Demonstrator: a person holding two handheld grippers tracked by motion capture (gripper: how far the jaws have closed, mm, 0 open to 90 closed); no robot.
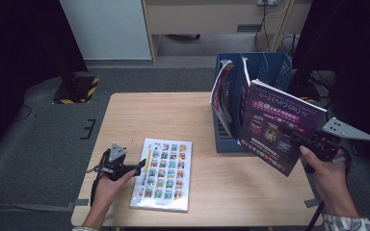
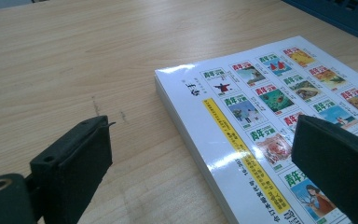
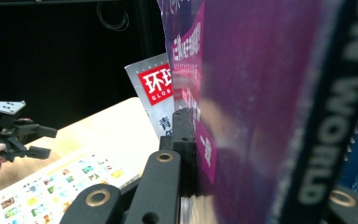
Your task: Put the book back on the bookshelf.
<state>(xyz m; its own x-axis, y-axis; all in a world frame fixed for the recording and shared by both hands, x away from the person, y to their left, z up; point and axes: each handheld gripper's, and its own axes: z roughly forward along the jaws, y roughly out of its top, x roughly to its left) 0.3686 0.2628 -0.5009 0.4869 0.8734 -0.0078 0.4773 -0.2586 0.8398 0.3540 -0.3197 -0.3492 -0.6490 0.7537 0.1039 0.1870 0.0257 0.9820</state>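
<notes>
A white magazine (image 1: 161, 174) with a grid of small colour pictures lies flat near the table's front edge. My left gripper (image 1: 139, 168) rests low at its left edge, open, with the magazine's (image 2: 270, 116) corner between the wide-apart pads (image 2: 74, 158). My right gripper (image 1: 294, 134) is shut on the lower edge of a purple magazine (image 1: 279, 125), held upright and tilted in front of the blue file box (image 1: 265, 67). In the right gripper view one black finger (image 3: 182, 140) presses against the purple cover (image 3: 261, 107); the other finger is hidden behind it.
The blue file box stands at the table's back right with a red-and-white magazine (image 1: 220, 94) leaning in its left slot. The wooden table (image 1: 149, 115) has bare room at the back left. Dark curtains flank both sides; a cabinet stands beyond.
</notes>
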